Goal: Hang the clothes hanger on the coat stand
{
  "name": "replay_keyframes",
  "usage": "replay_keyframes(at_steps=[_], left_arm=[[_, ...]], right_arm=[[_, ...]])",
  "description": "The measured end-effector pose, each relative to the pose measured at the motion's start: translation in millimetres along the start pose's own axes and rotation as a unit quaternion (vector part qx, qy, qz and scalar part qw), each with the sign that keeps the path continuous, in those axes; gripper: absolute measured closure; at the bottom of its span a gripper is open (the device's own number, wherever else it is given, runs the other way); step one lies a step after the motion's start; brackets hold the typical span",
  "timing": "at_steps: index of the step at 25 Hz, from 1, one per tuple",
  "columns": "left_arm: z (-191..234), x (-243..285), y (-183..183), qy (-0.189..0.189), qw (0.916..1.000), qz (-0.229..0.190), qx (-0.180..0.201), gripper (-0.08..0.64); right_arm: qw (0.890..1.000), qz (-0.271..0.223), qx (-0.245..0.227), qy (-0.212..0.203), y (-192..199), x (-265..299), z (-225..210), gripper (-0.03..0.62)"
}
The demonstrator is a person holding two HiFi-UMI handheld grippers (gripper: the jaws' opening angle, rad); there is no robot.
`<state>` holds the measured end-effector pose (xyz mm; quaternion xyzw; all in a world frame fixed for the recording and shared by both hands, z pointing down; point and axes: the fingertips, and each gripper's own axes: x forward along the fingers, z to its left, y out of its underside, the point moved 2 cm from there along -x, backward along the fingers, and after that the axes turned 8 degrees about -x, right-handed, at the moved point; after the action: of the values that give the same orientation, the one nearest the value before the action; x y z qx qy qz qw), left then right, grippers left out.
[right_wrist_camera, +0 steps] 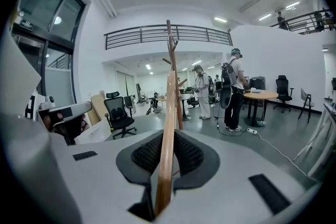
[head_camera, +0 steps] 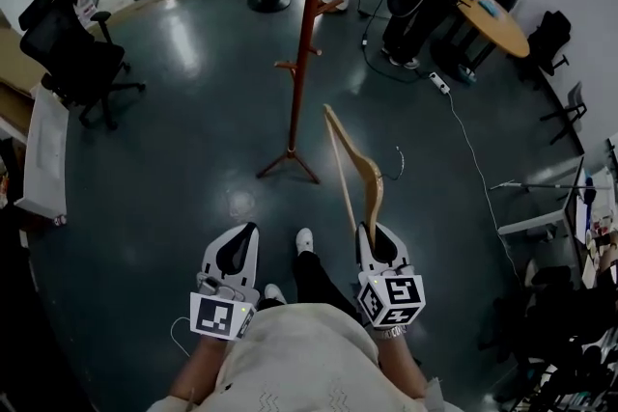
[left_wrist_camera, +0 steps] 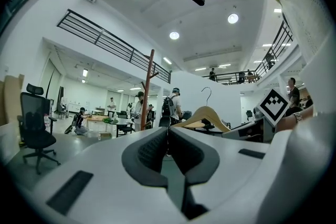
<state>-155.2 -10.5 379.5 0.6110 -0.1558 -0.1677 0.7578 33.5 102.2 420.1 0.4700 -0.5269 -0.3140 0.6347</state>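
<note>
Coat stand [head_camera: 307, 24]: top is cut off by the upper edge in the head view. Ahead of the right gripper [right_wrist_camera: 168, 136], the stand's feet are hidden behind the gripper body. The clothes hanger [right_wrist_camera: 171, 94] is seen edge-on there, hook not made out, lower end buried between the jaws. Ahead of the left gripper [left_wrist_camera: 168, 131], the stand's base and the hanger's lower edge are likewise covered.

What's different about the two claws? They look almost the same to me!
The right claw is gripping the wooden hanger, but the left claw holds nothing. The left claw is closed all the way, while the right claw is stopped by the hanger's wood between its sides. Both are white with dark insides, and both point forward toward the coat stand.
</note>
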Motion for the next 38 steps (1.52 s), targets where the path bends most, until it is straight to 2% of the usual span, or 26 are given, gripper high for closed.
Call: replay_keyframes(at_steps=[13, 27, 31, 38], left_arm=[[50, 103, 12, -0.026, 0.9991, 0.034, -0.004, 0.546], [53, 222, 8, -0.034, 0.9987, 0.037, -0.011, 0.546], [56, 238, 1, -0.053, 0.9979, 0.036, -0.005, 0.546], [73, 247, -11, -0.106, 0.9942, 0.014, -0.005, 0.546]], right_arm=[[0.999, 0.043, 0.009, -0.023, -4, 111, -47, 0.526], [0.997, 0.075, 0.002, -0.036, -10, 204, -124, 0.526], [0.996, 0.07, 0.0, -0.048, -23, 229, -139, 0.526], [0.995, 0.048, -0.036, -0.076, -53, 274, -147, 0.526]])
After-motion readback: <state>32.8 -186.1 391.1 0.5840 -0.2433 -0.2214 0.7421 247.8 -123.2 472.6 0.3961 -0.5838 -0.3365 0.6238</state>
